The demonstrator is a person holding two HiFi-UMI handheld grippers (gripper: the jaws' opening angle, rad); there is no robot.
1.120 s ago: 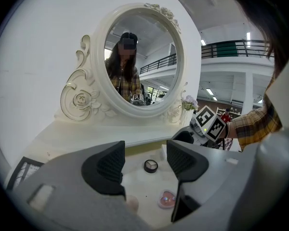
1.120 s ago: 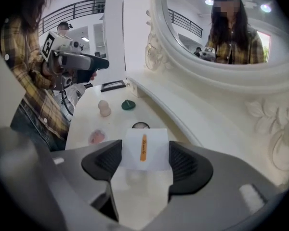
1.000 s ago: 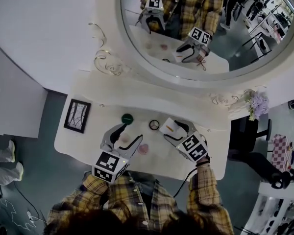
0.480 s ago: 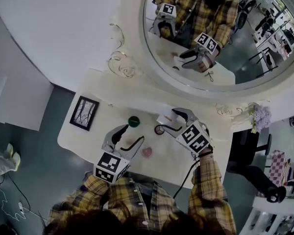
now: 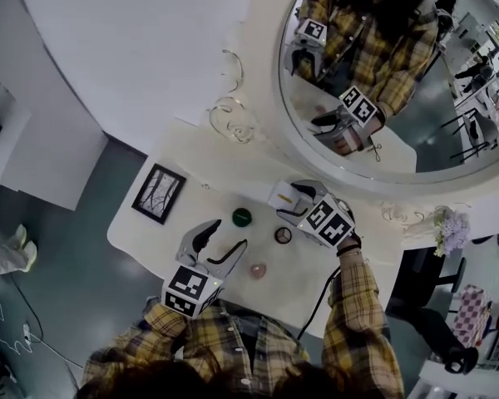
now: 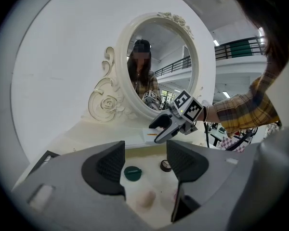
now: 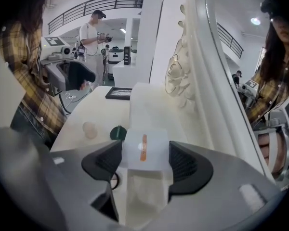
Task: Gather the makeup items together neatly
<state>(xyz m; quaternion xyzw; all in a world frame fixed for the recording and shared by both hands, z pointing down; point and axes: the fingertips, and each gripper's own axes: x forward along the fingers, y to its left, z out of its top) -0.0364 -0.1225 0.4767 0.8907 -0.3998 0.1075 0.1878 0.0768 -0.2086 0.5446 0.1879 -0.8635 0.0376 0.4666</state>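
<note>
My right gripper (image 5: 296, 203) is shut on a white box (image 5: 284, 196) with an orange stripe (image 7: 143, 147), holding it over the back of the white vanity table (image 5: 349, 264) near the mirror. Both pads press the box's sides. On the tabletop lie a green round compact (image 5: 242, 217), a small dark round pot (image 5: 283, 235) and a pink round puff (image 5: 258, 269). My left gripper (image 5: 220, 250) hovers open near the table's front, empty, left of the puff. The compact (image 6: 132, 173) and the pot (image 6: 165, 165) show beyond its jaws.
A large oval mirror (image 5: 449, 81) in an ornate white frame stands behind the table. A black picture frame (image 5: 159, 194) lies at the table's left end. A raised white ledge (image 7: 144, 100) runs along the mirror's foot. The person's plaid sleeves hang over the front edge.
My right gripper has carried the white box away from the dark pot toward the mirror. The head view has swung, shifting the table rightward. The left gripper has hardly moved.
</note>
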